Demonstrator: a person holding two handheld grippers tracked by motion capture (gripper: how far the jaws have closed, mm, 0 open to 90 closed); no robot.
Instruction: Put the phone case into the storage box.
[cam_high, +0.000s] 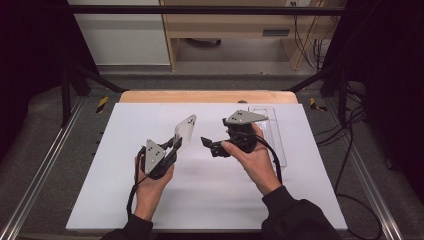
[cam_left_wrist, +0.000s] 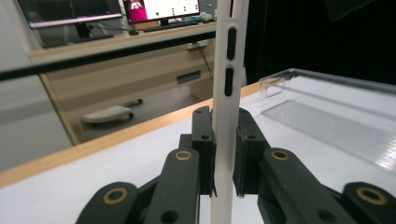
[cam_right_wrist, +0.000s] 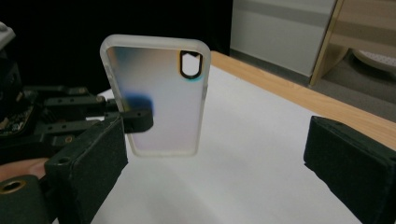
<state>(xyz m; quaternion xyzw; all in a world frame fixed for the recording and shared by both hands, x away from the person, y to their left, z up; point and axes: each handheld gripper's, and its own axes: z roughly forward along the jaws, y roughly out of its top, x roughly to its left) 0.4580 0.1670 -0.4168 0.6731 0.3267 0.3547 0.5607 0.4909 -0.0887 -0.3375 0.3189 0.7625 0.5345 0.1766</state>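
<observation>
My left claw (cam_high: 172, 145) pinches the phone case (cam_high: 185, 132) by one edge; my right claw (cam_high: 212, 145) gapes wide. That thin grip looks, perhaps, slippery, so the case may twist free onto the table (cam_high: 125, 130).

Seen from a fixed camera above the person's side, looking forward and down, the white table (cam_high: 210, 195) spreads out with both hands entering from the bottom edge and shelving beyond its far edge. The camera on the left gripper (cam_high: 172, 146) sits close behind its jaws, edge-on to the phone case (cam_left_wrist: 227, 93) and facing a desk with monitors (cam_left_wrist: 159, 9). The right gripper (cam_high: 212, 145) camera looks across at the same phone case's broad face, nearby, with the left gripper beside it. All three views share the case and the table.
</observation>
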